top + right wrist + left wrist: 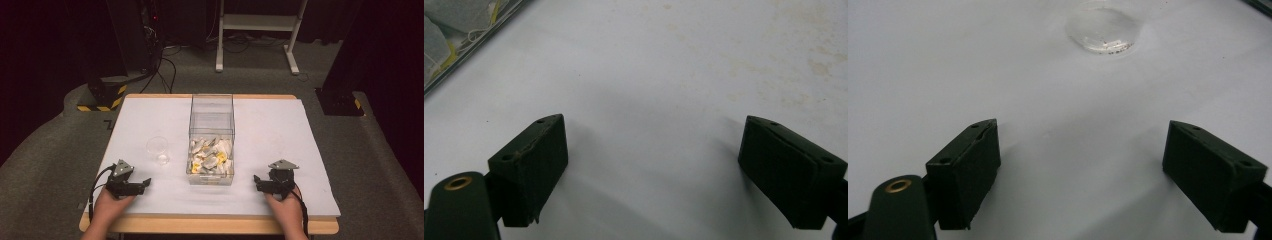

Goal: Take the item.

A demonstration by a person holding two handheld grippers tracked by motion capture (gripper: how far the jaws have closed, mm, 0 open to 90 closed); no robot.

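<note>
A clear plastic bin (211,131) stands in the middle of the white table, its near half heaped with tea bags (210,157) in white and yellow. A small clear cup (158,149) sits upright just left of it; it also appears as a glassy cup (1103,30) ahead of the left jaws. My left gripper (142,184) rests near the front left of the table, open, nothing between its jaws (1083,175). My right gripper (260,184) rests at the front right, open and empty (654,170). The bin's corner (454,35) shows at upper left in the right gripper view.
The white tabletop (280,130) has a wooden front edge (210,225). Bare surface lies between each gripper and the bin. Beyond the table stand a white desk frame (257,30), cables and black stands with yellow-black tape (102,97) on grey carpet.
</note>
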